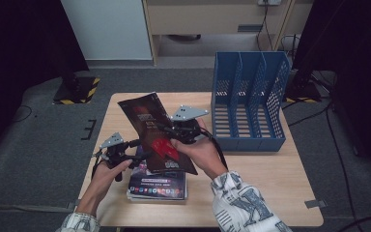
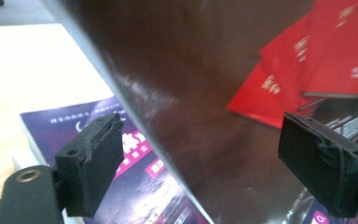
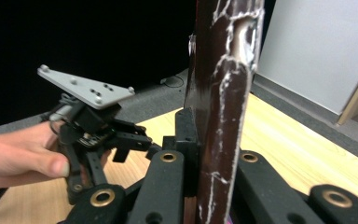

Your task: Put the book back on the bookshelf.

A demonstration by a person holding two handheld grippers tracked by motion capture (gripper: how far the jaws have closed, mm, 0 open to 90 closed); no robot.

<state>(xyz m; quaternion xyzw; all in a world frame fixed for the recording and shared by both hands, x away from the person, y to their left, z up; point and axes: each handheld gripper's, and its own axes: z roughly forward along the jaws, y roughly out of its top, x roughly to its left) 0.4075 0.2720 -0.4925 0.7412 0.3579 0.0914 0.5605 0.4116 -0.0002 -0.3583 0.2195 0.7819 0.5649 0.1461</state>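
From the high view, the right gripper holds a dark brown magazine tilted above the wooden surface, over a purple magazine lying flat; a blue file rack stands to the right. In the left gripper view, the left gripper stands wide apart, the brown cover between its pads without touching them. In the right gripper view, the jaws are clamped on the magazine's worn spine.
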